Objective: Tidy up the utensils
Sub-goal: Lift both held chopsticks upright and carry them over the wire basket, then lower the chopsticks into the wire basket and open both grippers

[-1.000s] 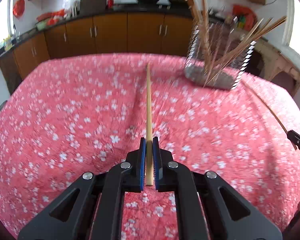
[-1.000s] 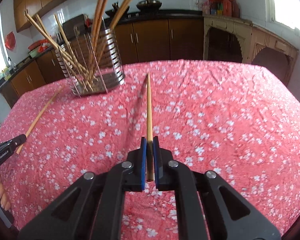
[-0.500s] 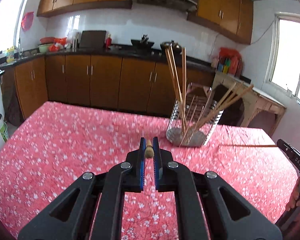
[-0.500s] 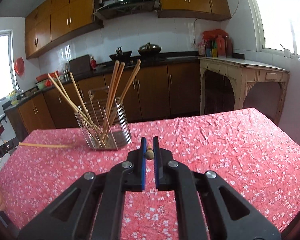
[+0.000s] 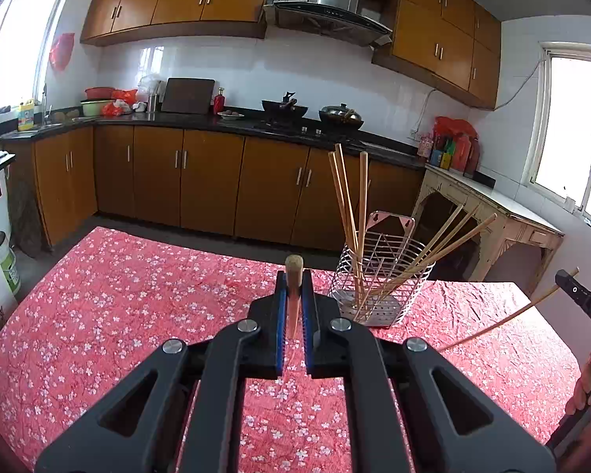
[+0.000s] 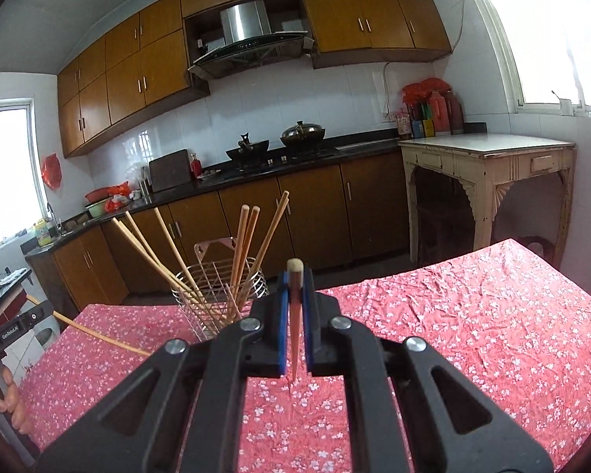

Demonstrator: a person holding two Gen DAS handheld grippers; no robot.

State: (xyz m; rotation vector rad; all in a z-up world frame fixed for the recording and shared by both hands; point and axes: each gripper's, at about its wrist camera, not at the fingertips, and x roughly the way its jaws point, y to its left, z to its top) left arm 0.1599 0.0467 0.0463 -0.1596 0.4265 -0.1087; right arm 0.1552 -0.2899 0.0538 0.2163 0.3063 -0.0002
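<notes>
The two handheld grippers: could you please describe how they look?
Both the left gripper and the right gripper are matte black, with blue pads lining the jaws, triangular cut-outs in the linkage arms and silver pivot bolts. White lettering marks each body's side.

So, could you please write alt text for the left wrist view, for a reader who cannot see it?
The left gripper is shut on one wooden chopstick above a table with a red flowered cloth. Ahead to the right, a wire holder contains more chopsticks. At the right edge, the right gripper holds another chopstick.
</notes>
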